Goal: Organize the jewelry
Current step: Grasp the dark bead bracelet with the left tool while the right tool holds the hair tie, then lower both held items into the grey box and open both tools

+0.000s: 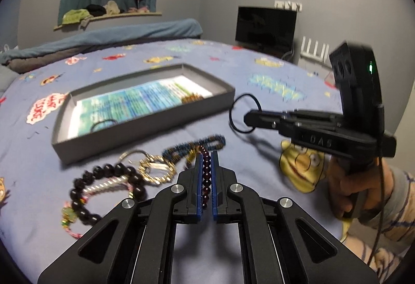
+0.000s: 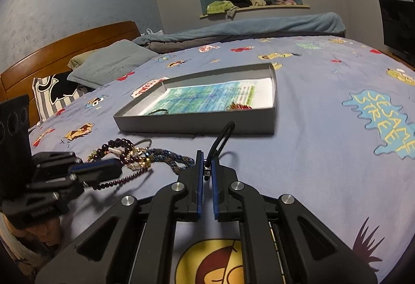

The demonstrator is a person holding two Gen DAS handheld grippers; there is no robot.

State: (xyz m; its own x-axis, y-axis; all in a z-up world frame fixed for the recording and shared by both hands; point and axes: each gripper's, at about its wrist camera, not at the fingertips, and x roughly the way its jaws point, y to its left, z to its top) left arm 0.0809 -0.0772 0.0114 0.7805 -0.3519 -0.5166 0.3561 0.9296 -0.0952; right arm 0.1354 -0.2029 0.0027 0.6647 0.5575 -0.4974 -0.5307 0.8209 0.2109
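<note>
Two grippers — left gripper (image 1: pixel 206 175) pinching one garnet bracelet (image 1: pixel 206 180), right gripper (image 2: pixel 207 175) pinching one black ring (image 2: pixel 220 141).

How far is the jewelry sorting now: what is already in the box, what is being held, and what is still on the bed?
Done: the grey box already holds a black ring and a reddish-gold piece.

In hand: the left gripper is shut on a dark red bead bracelet; the right gripper is shut on a black loop, lifted above the bed.

Left: a black bead bracelet, a gold piece and a blue beaded strand.
</note>
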